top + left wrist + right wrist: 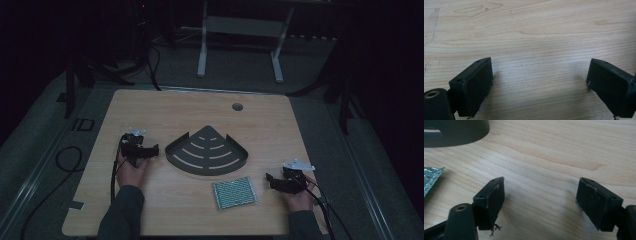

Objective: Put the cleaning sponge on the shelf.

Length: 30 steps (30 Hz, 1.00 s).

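Grippers rest apart on the pale wooden table (150,107): left gripper (150,150) beside the dark fan-shaped slotted metal shelf (206,151), right gripper (272,181) near the green mesh scouring pad (234,193). Left gripper view: jaws spread over bare wood. Right gripper view: jaws spread, empty; approaching the pad low and square looks wise.

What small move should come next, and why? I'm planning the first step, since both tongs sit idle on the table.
Probably slide the right tongs toward the green scouring pad. Their jaws stand wide open with bare wood between them, and that pad lies nearest them, apart from the dark corner shelf. The left tongs are open too.
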Each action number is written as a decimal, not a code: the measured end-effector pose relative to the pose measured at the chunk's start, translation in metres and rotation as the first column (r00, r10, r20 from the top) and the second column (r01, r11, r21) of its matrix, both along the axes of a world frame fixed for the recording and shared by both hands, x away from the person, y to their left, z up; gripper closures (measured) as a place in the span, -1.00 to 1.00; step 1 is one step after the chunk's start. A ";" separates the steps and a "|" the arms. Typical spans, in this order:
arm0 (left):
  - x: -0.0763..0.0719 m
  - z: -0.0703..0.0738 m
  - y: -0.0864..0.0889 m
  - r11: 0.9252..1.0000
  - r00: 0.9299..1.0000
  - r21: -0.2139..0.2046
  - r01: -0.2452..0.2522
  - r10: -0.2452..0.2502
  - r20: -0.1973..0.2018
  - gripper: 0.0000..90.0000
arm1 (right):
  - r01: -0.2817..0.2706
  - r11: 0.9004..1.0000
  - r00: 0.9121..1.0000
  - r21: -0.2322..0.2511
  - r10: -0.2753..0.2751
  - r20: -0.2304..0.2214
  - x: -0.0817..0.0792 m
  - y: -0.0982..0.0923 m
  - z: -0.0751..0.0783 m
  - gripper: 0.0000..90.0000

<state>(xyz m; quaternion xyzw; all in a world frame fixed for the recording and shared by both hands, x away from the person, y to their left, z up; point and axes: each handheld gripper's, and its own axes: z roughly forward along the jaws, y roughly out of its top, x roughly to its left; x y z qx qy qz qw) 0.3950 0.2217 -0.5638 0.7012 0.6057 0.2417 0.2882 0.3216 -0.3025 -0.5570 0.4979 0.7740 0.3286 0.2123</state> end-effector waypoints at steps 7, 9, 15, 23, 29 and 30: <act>0.001 0.000 0.000 1.000 1.000 0.000 -0.003 0.003 0.000 -0.84 | 0.013 0.998 1.000 0.069 -0.012 -0.009 -0.010 -0.004 0.019 -0.07; 0.001 0.000 0.000 1.000 1.000 0.000 -0.004 0.004 0.000 -0.84 | -0.023 0.998 0.998 0.059 0.020 0.059 -0.019 0.002 0.038 0.13; 0.001 0.000 0.000 1.000 1.000 0.000 -0.004 0.004 0.000 -0.84 | -0.159 0.985 0.982 0.069 0.151 0.118 -0.033 0.019 0.067 0.61; 0.001 0.000 0.000 1.000 1.000 0.000 -0.004 0.004 0.000 -0.84 | -0.351 0.936 0.929 -0.026 0.352 0.118 -0.043 0.064 0.081 1.00; 0.001 0.000 0.000 1.000 1.000 0.000 -0.004 0.004 0.000 -0.84 | -0.433 0.900 0.899 -0.055 0.436 0.052 -0.036 0.097 0.067 1.00; 0.001 0.000 0.000 1.000 1.000 0.000 -0.004 0.004 0.000 -0.84 | -0.440 0.896 0.896 -0.064 0.443 0.043 -0.034 0.101 0.065 1.00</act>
